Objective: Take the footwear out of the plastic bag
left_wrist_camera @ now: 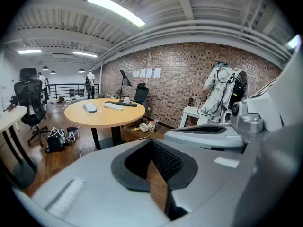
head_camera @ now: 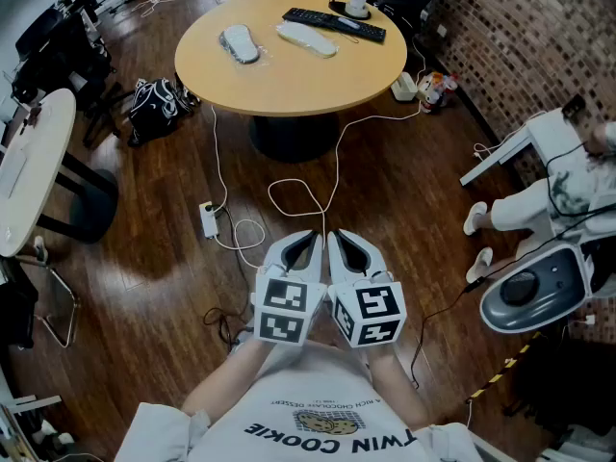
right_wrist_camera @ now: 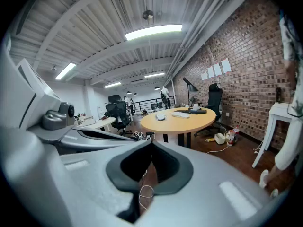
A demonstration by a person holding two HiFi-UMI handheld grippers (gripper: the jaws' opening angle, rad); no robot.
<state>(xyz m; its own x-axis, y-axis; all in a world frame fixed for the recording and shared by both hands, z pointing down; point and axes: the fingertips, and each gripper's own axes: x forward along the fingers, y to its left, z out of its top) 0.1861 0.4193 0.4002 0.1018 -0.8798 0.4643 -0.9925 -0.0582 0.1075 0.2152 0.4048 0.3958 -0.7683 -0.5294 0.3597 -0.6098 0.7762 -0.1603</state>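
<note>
You hold both grippers side by side, touching, close to your chest and above the dark wood floor (head_camera: pixel 144 229). The left gripper (head_camera: pixel 310 235) has its jaws closed together and empty. The right gripper (head_camera: pixel 339 236) is closed and empty too. Ahead, well apart from both, stands a round wooden table (head_camera: pixel 289 85). On it lie a pale slipper (head_camera: pixel 241 43) and a second pale slipper (head_camera: pixel 306 38), each apparently in clear plastic, beside a black keyboard (head_camera: pixel 334 24).

The tabletop (head_camera: pixel 289 89) is smooth, pale, matt wood; the floor (head_camera: pixel 164 248) is dark, glossy planks. The plastic bag (head_camera: pixel 240 43) round the footwear (head_camera: pixel 306 38) looks clear and shiny. My left gripper (head_camera: pixel 312 236) and right gripper (head_camera: pixel 335 236) are matt grey plastic with black ribbed pads (left_wrist_camera: pixel 165 161).
</note>
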